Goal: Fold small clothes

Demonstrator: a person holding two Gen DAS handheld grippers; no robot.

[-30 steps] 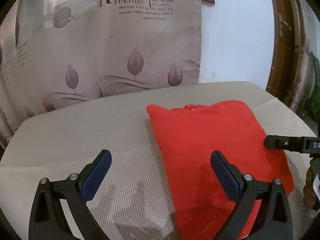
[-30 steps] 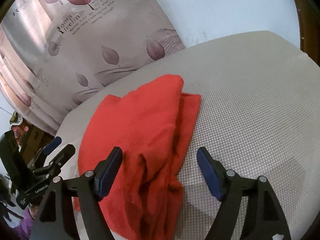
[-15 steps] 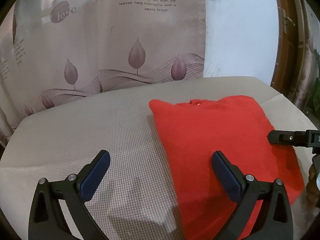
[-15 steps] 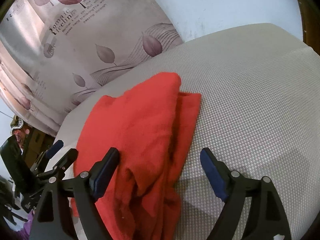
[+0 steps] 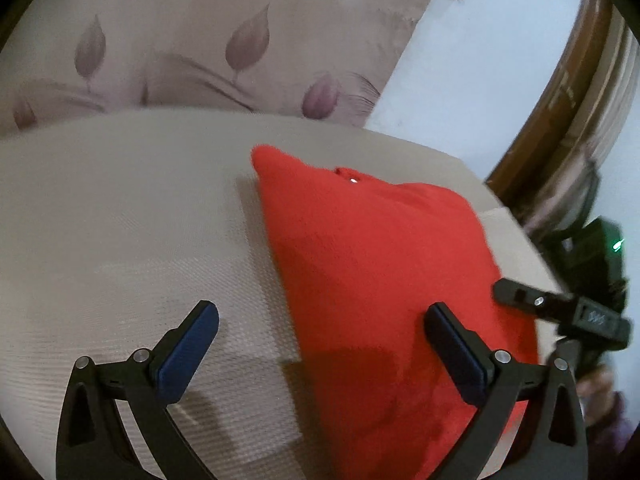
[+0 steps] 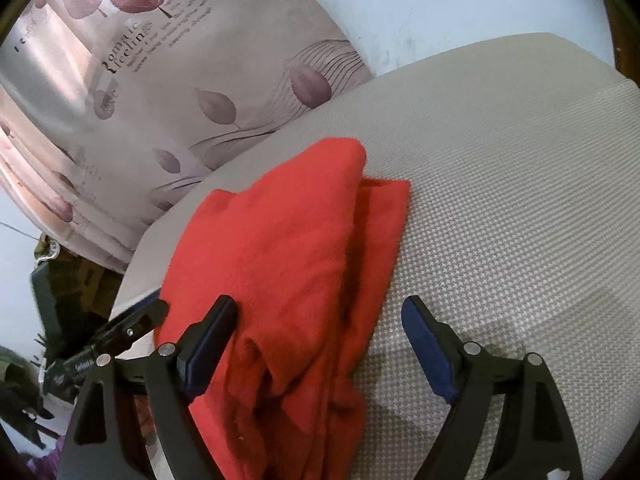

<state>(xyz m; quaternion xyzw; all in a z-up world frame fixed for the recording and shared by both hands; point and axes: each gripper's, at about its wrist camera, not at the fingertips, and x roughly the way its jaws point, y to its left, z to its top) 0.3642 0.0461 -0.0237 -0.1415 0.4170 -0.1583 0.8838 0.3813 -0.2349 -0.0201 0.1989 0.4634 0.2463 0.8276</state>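
Observation:
A red fleece garment (image 5: 376, 280) lies folded on the beige woven table cover (image 5: 120, 220). My left gripper (image 5: 320, 344) is open and empty, just above the garment's near left edge, one pad over the cover and one over the red cloth. In the right wrist view the garment (image 6: 288, 260) shows bunched folds at its near end. My right gripper (image 6: 316, 344) is open and empty, low over that bunched end. Each gripper shows at the edge of the other's view: the right one (image 5: 560, 308), the left one (image 6: 120, 332).
A beige curtain with purple leaves and printed text (image 6: 168, 80) hangs behind the table, next to a pale blue wall (image 5: 480, 60). A brown wooden door frame (image 5: 568, 80) stands at the right. The table edge (image 6: 132, 280) drops off by dark clutter at the left.
My left gripper has moved forward and tilted, so the garment looks larger and nearer. My right gripper has come lower and closer to the bunched end. Both stay open.

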